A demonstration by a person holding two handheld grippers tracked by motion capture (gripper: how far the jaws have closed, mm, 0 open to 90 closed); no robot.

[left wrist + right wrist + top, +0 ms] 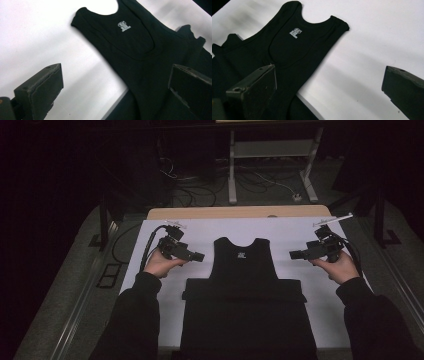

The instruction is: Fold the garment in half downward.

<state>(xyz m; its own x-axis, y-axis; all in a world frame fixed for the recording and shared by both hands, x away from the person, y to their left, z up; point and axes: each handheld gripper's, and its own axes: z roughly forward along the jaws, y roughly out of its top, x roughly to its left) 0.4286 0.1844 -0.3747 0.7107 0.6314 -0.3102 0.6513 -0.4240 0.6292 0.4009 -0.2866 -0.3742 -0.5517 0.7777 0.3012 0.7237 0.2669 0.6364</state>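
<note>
Two grippers flank our black tank top (243, 265), which lies flat mid-bench on the white sheet (200, 232) atop another dark folded garment (245, 315). Our left gripper (199, 256) and right gripper (293, 254) hover beside it, fingers apart, holding nothing.

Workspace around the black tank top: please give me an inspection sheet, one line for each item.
Surface: white sheet covering a table, wooden edge showing at the far side.
Job's things: black tank top lying flat, neck away from the person, a folded dark garment over its lower part.
Clutter: nothing seen.
Grippers: left gripper and right gripper both open, held above the sheet on either side of the tank top, touching nothing.
Cables: a black cable trails from the left gripper; more cables lie on the floor behind.
Surroundings: dark room, white table frame at the back.
</note>
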